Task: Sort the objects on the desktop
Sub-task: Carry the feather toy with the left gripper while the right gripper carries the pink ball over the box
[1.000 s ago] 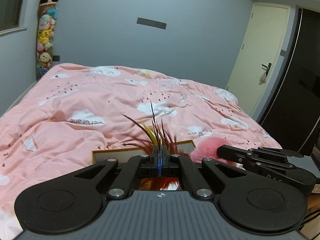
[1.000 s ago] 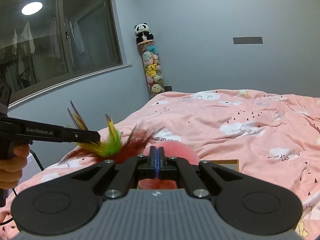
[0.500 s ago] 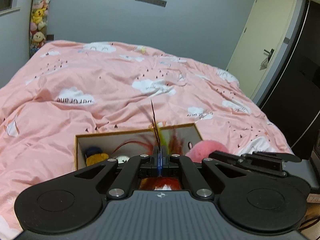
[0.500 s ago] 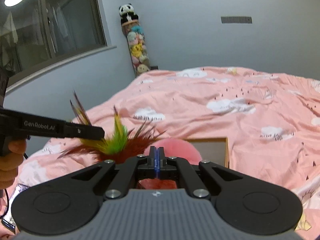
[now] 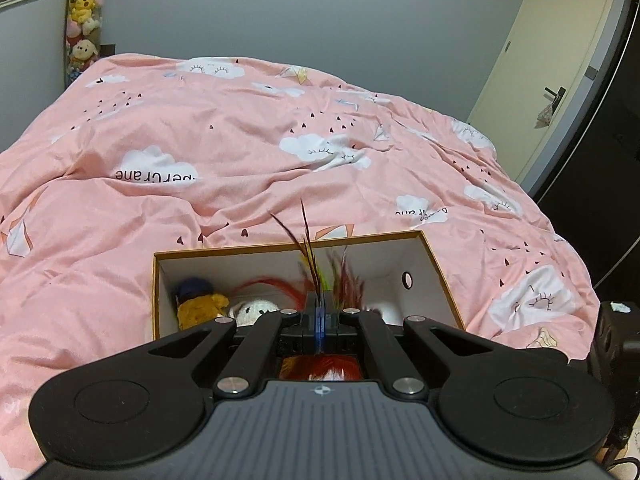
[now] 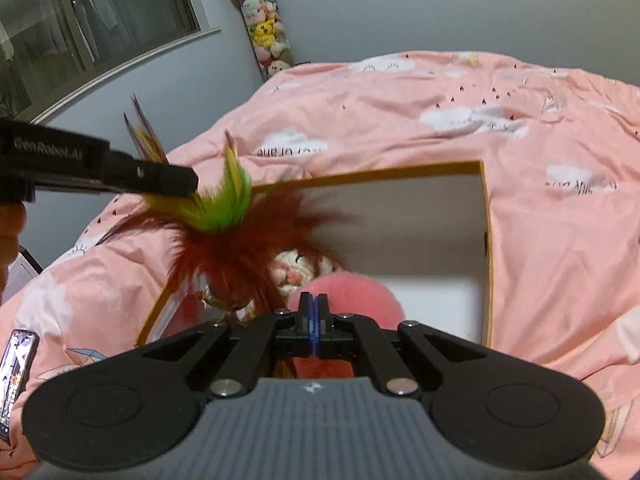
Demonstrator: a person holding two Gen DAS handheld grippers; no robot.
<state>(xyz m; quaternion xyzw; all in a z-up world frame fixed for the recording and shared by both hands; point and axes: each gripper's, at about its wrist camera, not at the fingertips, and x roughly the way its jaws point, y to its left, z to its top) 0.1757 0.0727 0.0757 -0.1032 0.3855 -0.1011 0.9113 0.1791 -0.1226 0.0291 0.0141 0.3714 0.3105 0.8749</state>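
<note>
An open cardboard box point(image 5: 436, 264) with white inner walls lies on the pink bedspread; it also shows in the right wrist view point(image 6: 485, 216). My left gripper point(image 5: 319, 312) is shut on a red, green and yellow feather toy point(image 5: 320, 276), held over the box; the toy also shows in the right wrist view point(image 6: 232, 232), below the left gripper's arm point(image 6: 100, 164). My right gripper point(image 6: 313, 316) is shut on a pink plush toy point(image 6: 352, 292), held over the box. Inside the box lie a yellow plush with a blue cap point(image 5: 198, 304) and a white knitted toy point(image 6: 300, 264).
The pink quilt point(image 5: 240, 152) covers the bed all around the box. A phone point(image 6: 16, 380) lies at the left edge. A column of plush toys point(image 6: 264, 32) stands in the far corner by the window. A door point(image 5: 560, 60) is at the right.
Both grippers have tilted down and moved forward over the box, whose inside and toys have come into view. Each still holds its toy.
</note>
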